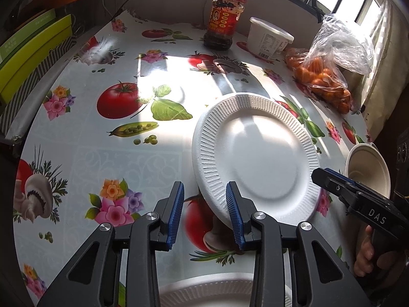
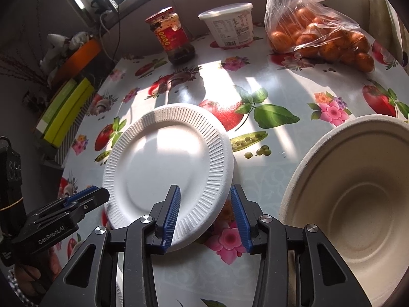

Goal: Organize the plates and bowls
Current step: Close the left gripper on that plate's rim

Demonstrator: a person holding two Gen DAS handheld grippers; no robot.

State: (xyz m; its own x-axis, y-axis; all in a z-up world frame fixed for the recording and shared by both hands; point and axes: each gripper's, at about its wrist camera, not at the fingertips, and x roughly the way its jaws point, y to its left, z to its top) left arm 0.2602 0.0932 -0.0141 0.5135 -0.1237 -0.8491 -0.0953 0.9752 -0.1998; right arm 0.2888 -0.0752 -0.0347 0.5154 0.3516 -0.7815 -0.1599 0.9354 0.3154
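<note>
Left wrist: left gripper (image 1: 204, 192) jaws stood apart astride the near rim of the white foam plate (image 1: 255, 153), pads not pressing it. Right wrist: right gripper (image 2: 204, 197) likewise parted around that plate's rim, beige bowl (image 2: 358, 204) just beside on the flowered tablecloth (image 2: 268, 168).

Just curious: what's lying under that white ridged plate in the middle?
Under the white ridged plate only the printed tablecloth shows around its rim; its tomato print runs beneath the near edge. Whatever sits directly beneath the plate's middle is covered.
</note>
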